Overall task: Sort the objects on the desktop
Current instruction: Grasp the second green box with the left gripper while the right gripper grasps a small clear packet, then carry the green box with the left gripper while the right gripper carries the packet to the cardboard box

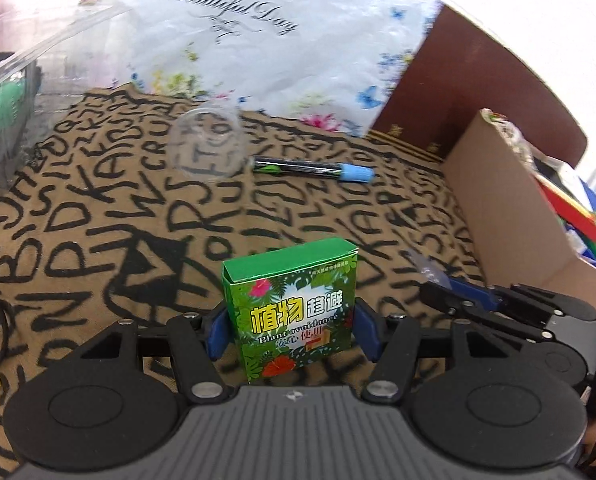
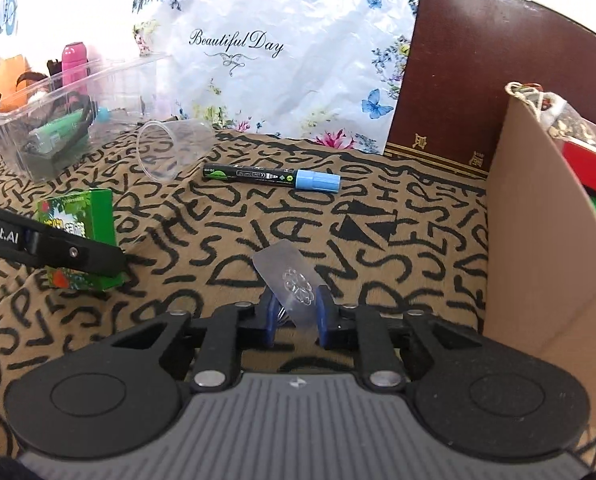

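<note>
Your left gripper [image 1: 290, 332] clamped the green box [image 1: 294, 308] upright for carrying; your right gripper [image 2: 296, 314] pinched the clear hook [image 2: 290, 280] beside the cardboard box [image 2: 538, 240].

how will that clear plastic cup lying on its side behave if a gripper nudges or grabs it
The clear cup lies on its side on the patterned cloth, so a nudge would probably roll it, curving since it tapers. Its thin see-through wall suggests it is very light and may flex or crumple under a firm pinch. Smooth plastic could also slip, so a gentle grip at the rim seems safer.
</note>
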Motion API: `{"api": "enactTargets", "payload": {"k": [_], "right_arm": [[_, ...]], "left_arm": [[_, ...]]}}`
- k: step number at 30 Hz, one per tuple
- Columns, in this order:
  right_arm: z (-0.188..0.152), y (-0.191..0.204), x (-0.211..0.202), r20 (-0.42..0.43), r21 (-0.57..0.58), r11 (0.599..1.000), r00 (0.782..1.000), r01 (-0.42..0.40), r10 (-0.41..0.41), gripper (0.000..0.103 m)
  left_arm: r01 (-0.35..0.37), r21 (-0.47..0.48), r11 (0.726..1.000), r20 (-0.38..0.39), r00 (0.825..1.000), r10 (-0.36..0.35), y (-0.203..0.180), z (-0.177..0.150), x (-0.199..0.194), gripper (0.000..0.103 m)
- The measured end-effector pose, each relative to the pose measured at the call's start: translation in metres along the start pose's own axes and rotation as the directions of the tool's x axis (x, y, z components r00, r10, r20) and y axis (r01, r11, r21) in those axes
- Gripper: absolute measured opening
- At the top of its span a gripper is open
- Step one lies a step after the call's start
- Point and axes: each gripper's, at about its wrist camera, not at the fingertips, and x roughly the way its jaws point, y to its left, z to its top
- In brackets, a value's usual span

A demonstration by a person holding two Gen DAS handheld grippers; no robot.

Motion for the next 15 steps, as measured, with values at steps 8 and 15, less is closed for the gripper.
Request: {"api": "enactTargets", "payload": {"k": [8,15], "right_arm": [[-0.007,0.000,-0.041,0.065,0.026,0.999,0.998,-0.023,0.021,0.014],[-0.010,-0.007,-0.081,0.134,0.067,0.997,0.990,-0.042,0.033,0.014]], "left_arm": [[0.058,0.037,0.998,0.000,0.998,-0.058,-0.023,-0.009,-0.015,0.063],[0.135,0.087,0.987,0.012,0.991,-0.137,-0.050,-0.007,-0.027,0.063]]}}
